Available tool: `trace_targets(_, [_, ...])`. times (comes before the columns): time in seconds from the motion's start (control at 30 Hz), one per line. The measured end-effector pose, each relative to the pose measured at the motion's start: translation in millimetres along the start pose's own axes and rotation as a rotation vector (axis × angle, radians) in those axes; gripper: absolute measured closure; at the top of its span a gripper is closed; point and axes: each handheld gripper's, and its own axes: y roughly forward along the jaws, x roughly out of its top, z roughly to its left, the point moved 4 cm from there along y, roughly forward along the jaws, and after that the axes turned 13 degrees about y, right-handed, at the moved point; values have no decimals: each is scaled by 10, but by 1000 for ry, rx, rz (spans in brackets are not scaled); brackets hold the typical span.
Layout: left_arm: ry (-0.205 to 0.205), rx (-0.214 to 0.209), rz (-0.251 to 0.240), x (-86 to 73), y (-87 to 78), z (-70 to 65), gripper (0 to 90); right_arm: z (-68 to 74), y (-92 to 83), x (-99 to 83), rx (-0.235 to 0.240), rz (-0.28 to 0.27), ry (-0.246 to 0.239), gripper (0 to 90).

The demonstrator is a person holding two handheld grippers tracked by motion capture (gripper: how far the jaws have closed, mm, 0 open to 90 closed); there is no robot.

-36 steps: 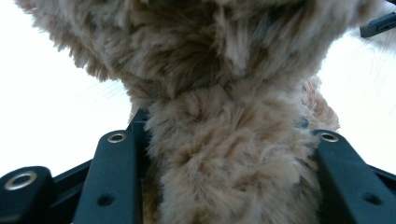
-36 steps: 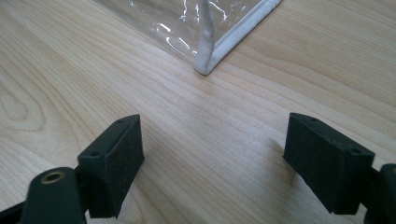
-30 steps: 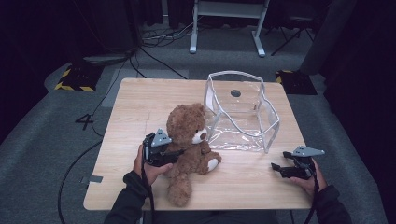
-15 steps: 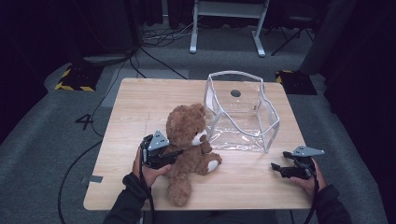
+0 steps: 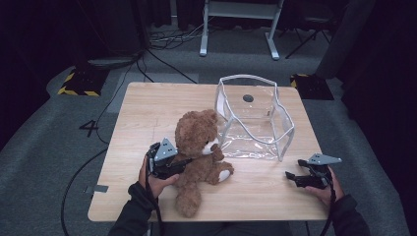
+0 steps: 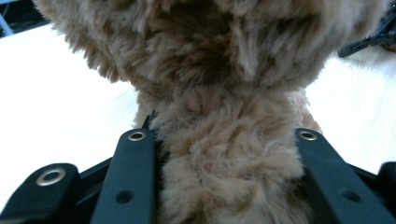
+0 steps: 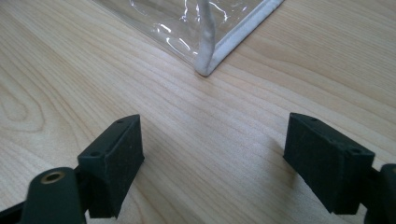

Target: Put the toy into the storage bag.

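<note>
Left gripper (image 5: pixel 183 162) jaws just closed, pinching teddy bear (image 5: pixel 199 147) on table (image 5: pixel 147 113). Right gripper (image 5: pixel 294 178) mine too, jaws apart, empty, near clear box (image 5: pixel 253 118).

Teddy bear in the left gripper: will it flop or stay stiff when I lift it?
Probably floppy: the teddy bear is plush, and its fur bunches between the left gripper jaws, which have just been closing. Legs and head will likely sag. It looks light and not slippery; the fur should hold.
</note>
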Motion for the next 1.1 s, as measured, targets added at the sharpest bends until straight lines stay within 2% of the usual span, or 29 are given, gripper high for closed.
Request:
trace_targets(0.1, [11, 13, -18, 36, -47, 2, 613, 0, 0, -1, -1, 0, 0, 195])
trace_targets(0.13, [23, 25, -24, 57, -86, 6, 614, 1, -1, -1, 0, 0, 0, 195])
trace_targets(0.23, [26, 52, -33, 90, -136, 15, 614, 0, -4, -3, 0, 0, -1, 195])
trace_targets(0.27, [26, 52, -33, 90, -136, 15, 614, 0, -4, -3, 0, 0, -1, 195])
trace_targets(0.33, [15, 86, -66, 138, -241, 45, 613, 0, -5, -5, 0, 0, -2, 196])
trace_targets(0.47, [12, 108, -78, 155, -295, 67, 613, -3, -8, -5, 1, 0, -3, 199])
trace_targets(0.53, [6, 126, -90, 165, -342, 91, 613, -5, -18, -7, 4, 0, -5, 231])
trace_targets(0.63, [6, 140, -105, 168, -394, 112, 613, -14, -46, 4, 5, -23, 4, 241])
trace_targets(0.73, [31, 167, -120, 186, -457, 104, 614, -64, -126, 55, 20, -69, 43, 256])
trace_targets(0.8, [38, 186, -121, 206, -494, 105, 613, -67, -206, 133, 20, -110, 52, 269])
trace_targets(0.87, [30, 197, -135, 224, -531, 117, 613, -38, -341, 286, 39, -172, 63, 276])
trace_targets(0.93, [23, 209, -146, 233, -567, 132, 613, -17, -487, 465, 32, -231, 48, 285])
trace_targets(1.07, [26, 218, -151, 252, -610, 145, 612, 6, -717, 864, 14, -304, 34, 302])
trace_targets(1.1, [30, 222, -152, 257, -615, 144, 612, 21, -752, 952, 9, -306, 21, 302])
